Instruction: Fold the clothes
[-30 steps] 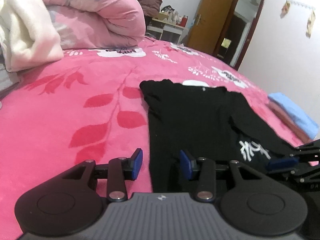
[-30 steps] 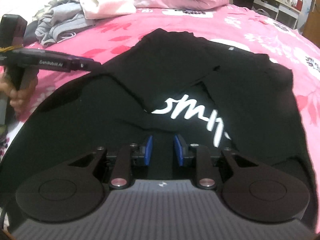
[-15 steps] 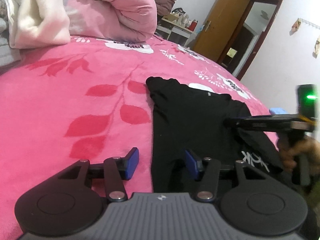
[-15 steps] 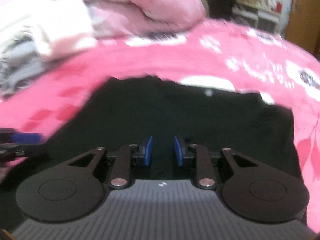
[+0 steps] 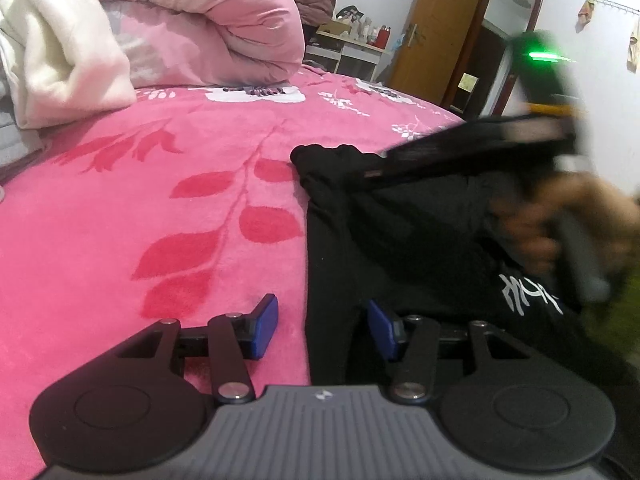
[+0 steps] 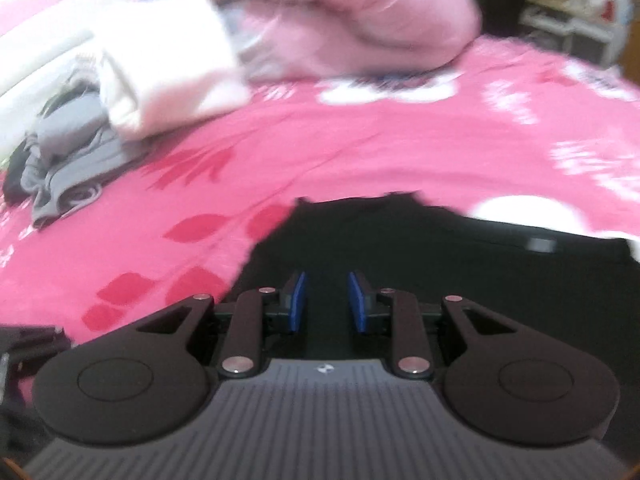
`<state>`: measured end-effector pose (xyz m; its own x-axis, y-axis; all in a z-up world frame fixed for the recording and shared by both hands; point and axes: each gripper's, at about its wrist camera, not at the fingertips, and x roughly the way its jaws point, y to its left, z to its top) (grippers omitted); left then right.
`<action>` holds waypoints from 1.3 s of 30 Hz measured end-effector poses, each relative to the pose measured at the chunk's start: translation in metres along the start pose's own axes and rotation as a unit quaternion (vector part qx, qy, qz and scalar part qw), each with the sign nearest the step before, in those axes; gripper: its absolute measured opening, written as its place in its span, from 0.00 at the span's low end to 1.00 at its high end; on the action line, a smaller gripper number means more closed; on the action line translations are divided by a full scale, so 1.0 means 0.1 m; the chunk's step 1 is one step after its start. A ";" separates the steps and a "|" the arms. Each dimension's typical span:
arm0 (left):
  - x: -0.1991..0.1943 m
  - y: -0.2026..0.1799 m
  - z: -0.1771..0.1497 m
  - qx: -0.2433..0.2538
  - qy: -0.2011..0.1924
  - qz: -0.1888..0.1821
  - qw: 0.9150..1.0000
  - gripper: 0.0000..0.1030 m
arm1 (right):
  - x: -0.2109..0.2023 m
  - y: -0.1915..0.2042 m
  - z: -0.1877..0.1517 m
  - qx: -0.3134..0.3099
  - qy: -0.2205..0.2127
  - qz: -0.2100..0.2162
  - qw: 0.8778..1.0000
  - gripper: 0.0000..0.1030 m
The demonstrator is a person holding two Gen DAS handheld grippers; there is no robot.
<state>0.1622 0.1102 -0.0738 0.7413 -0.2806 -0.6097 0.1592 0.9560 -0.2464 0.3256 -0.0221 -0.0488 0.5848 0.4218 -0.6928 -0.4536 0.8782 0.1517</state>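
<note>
A black top (image 5: pixel 400 240) with white lettering (image 5: pixel 528 292) lies flat on the pink bedspread (image 5: pixel 140 200). My left gripper (image 5: pixel 322 320) is open low over the garment's near left edge. One blue pad is over the bedspread and the other over the cloth, and neither presses on it. My right gripper (image 5: pixel 372 168), blurred and held by a hand (image 5: pixel 560 220), reaches across the top toward its far left corner. In the right wrist view its pads (image 6: pixel 327 300) stand a narrow gap apart above the black top (image 6: pixel 440 272). No fold shows between them.
A rolled pink quilt (image 5: pixel 200 32) and a white fleece garment (image 5: pixel 60 52) lie at the far side of the bed. Crumpled grey clothes (image 6: pixel 68 160) sit at the left. A wooden door (image 5: pixel 440 32) and a small dresser (image 5: pixel 348 52) stand beyond the bed.
The right gripper has swept from the garment's near right side across it to the far left corner. The left gripper's jaws have widened a little, and it has stayed in place.
</note>
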 end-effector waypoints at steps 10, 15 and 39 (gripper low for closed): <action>0.01 0.06 0.01 -0.016 0.004 -0.012 1.000 0.50 | 0.26 -0.15 0.47 0.021 -0.014 -0.039 0.999 0.19; 0.01 0.05 0.01 -0.014 0.004 -0.010 1.000 0.50 | 0.42 0.12 0.49 -0.021 0.049 -0.001 0.999 0.19; -0.02 0.03 -0.01 0.002 0.001 -0.012 1.000 0.49 | 0.22 -0.04 0.61 0.085 0.001 0.010 0.996 0.30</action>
<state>0.1598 0.1137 -0.0742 0.7362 -0.3045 -0.6044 0.1801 0.9490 -0.2587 0.3815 -0.0025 -0.0217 0.5746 0.4396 -0.6903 -0.3450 0.8950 0.2828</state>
